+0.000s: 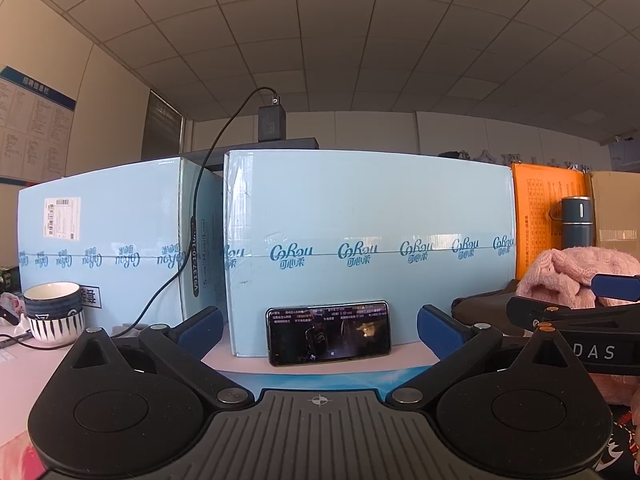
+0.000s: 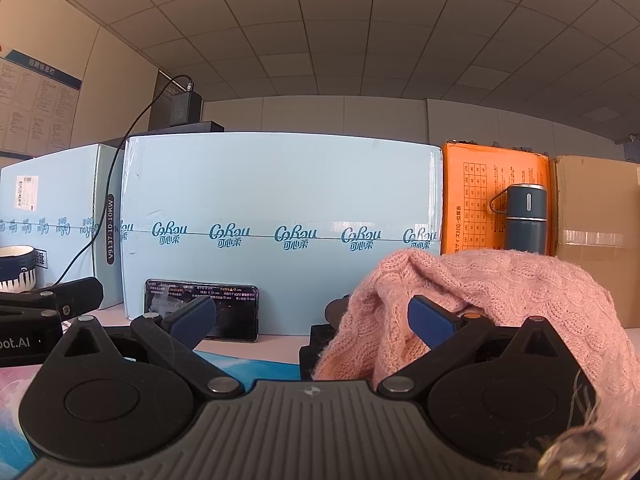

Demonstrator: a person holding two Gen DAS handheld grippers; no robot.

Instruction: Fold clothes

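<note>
Gaping left tool (image 1: pixel 320 330), right tool (image 2: pixel 312 318) open, pink sweater (image 2: pixel 500 300) draped beside

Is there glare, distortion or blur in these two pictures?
Left wrist view: the fisheye bends the blue box edges, and glare sits on its tape band. Right wrist view: same bending, dark corners, and the pink sweater blurs at the lower right edge; the phone screen stays readable.

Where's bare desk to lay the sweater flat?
Best patch: the pale strip and blue mat between the phone and the left tongs, which are open and empty. Left is crowded by the mugs and cable. Right is taken by the sweater, draped over the right tongs.
</note>
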